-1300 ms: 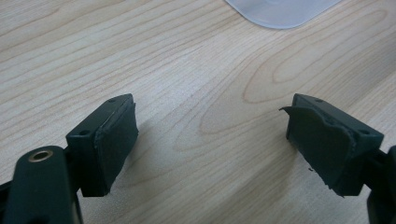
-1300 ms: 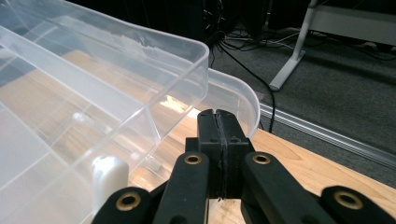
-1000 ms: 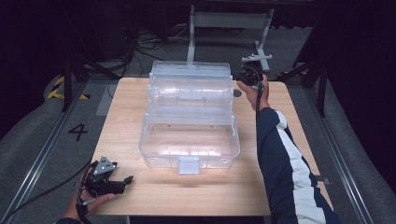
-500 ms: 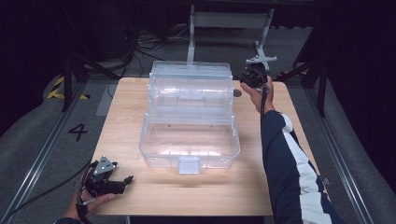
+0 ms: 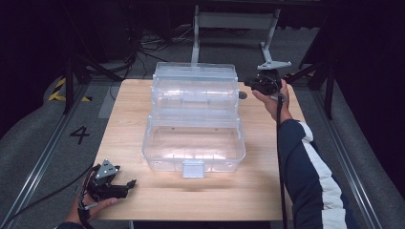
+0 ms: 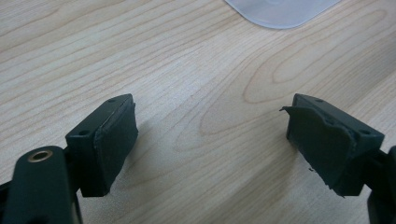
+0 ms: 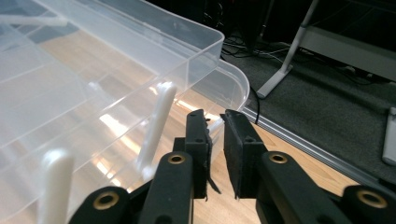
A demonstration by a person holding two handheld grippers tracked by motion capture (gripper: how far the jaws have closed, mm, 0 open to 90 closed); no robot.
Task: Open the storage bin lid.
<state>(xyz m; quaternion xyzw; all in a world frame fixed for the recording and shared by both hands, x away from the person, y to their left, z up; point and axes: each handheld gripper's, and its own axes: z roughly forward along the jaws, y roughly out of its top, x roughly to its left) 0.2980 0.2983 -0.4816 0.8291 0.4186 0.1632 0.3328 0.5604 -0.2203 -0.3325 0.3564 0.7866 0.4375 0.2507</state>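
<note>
R gripper (image 7: pixel 215 122) jaws just cracking open, nothing between, close by clear box (image 5: pixel 193 119) far-right tray arm: could snag it; L gripper (image 6: pixel 210 140) spread wide, empty, near box front-left.

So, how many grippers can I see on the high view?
2. The left gripper rests at the table's near left corner; the right gripper is beside the clear box, far right.

Clear, transparent plastic tiered storage box (image 5: pixel 195 119) stands open at mid-worktop, its upper trays stepped back, white latch on its near wall.
</note>
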